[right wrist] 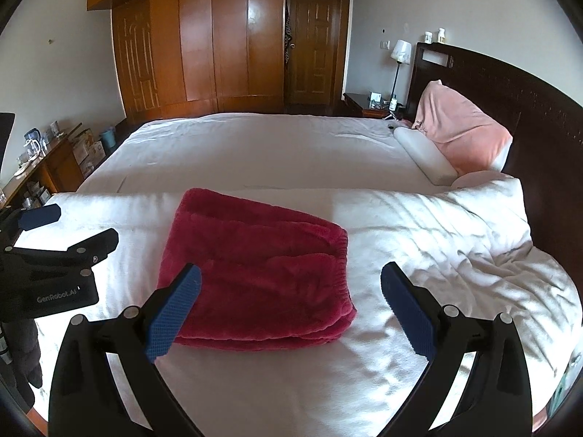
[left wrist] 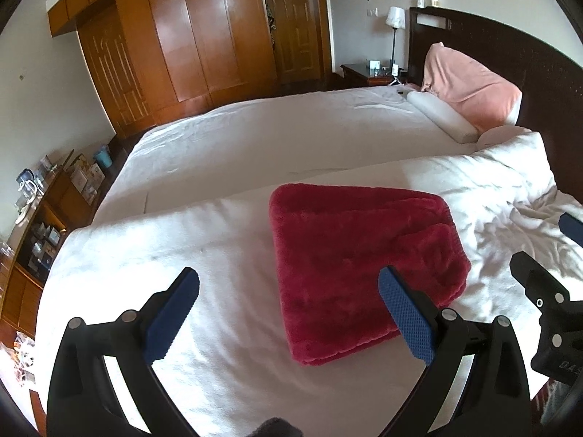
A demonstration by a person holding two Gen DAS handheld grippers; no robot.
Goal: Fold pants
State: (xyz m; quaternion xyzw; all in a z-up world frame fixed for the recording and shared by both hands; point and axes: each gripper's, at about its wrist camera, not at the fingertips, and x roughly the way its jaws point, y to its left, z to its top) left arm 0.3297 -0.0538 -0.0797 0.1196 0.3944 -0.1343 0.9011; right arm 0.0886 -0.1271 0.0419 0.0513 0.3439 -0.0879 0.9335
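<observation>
Left wrist view: the left gripper (left wrist: 289, 287) sits at the bottom of the frame with its two blue-padded fingers (left wrist: 171, 315) spread wide and nothing between them. The red pants (left wrist: 364, 262), a fuzzy fabric, lie folded into a compact rectangular stack on the white duvet (left wrist: 218, 240), centre to right of centre in the frame; the right-hand pad overlaps the stack's near edge in the picture, and I cannot tell if it touches. The right gripper (left wrist: 543, 251) enters at the right edge, above the rumpled part of the duvet; its spread cannot be judged from here. A pink pillow (left wrist: 473, 91) leans on the dark headboard (left wrist: 510, 47) at upper right, with a lamp (left wrist: 395, 18) just left of it. A wooden wardrobe (left wrist: 189, 36) fills the upper left. Right wrist view: the right gripper (right wrist: 291, 284) is at the bottom of the frame, fingers (right wrist: 408, 313) released and wide apart, empty. The pants (right wrist: 255, 273) lie centre-left on the duvet (right wrist: 437, 240), the elastic waistband on the stack's right side; the left-hand pad overlaps the stack's near left corner. The left gripper (right wrist: 69, 225) shows at the left edge, fingers apart and empty, just beside the stack's left side. The pillow (right wrist: 462, 127), headboard (right wrist: 528, 87), lamp (right wrist: 400, 51) and wardrobe (right wrist: 218, 36) occupy the top of the frame.
</observation>
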